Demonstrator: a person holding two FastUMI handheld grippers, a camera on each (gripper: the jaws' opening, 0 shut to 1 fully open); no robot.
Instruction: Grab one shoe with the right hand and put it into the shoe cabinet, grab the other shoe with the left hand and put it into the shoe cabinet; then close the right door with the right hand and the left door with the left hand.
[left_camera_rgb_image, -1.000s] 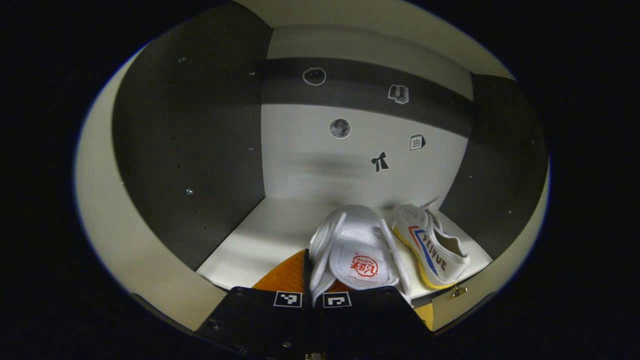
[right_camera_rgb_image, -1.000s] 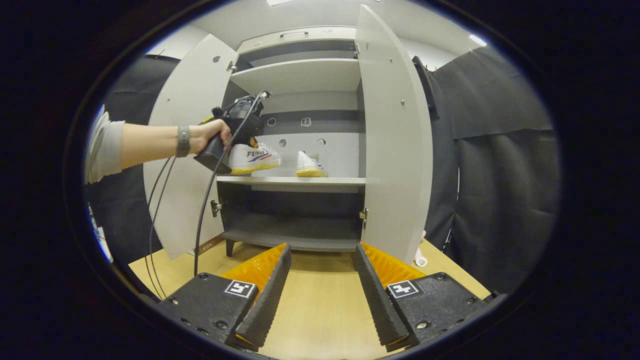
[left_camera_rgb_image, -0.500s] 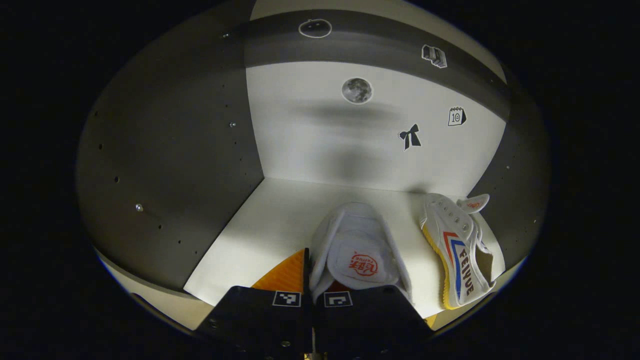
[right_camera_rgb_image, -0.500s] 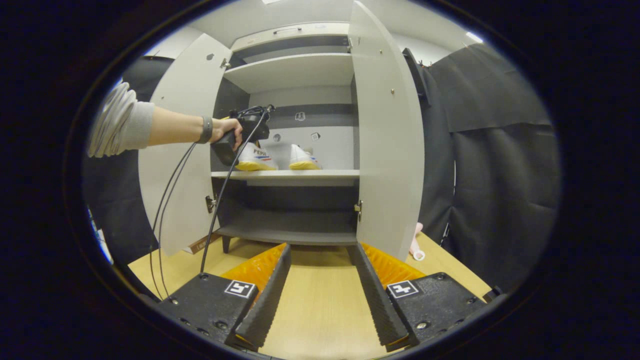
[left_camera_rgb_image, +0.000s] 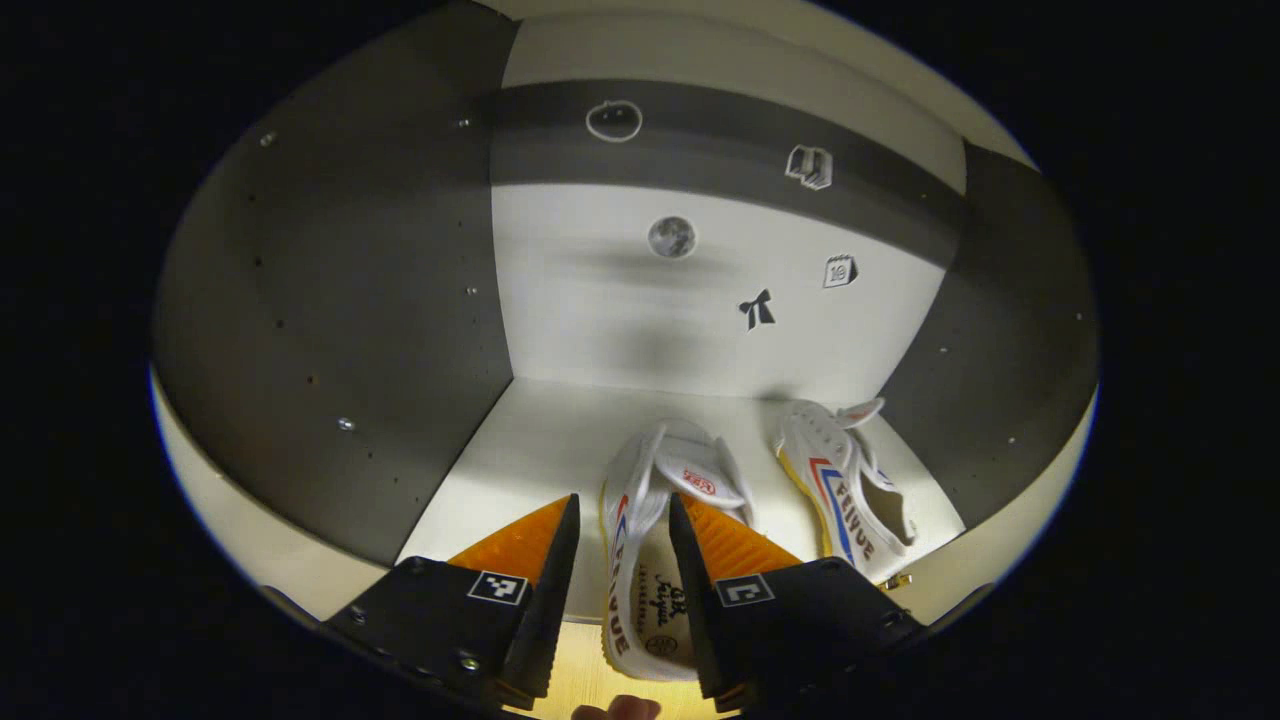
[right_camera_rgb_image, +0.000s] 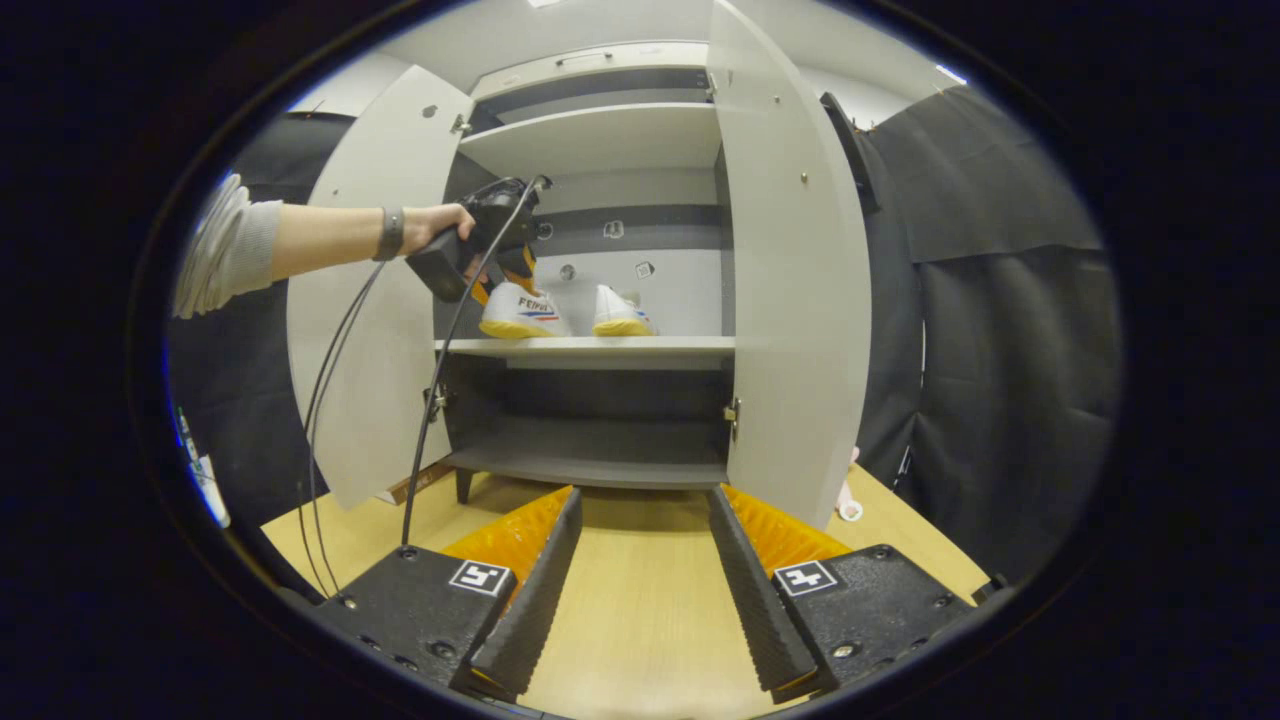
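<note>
On the cabinet's middle shelf, both sneakers rest: one between the left gripper's parted fingers, the other just right. Right gripper gapes empty over the bench; both doors remain unclosed.

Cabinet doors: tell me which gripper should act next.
Right. Both shoes sit on the shelf; the right gripper is open, empty, facing the right door. The left gripper straddles a shoe inside.
</note>
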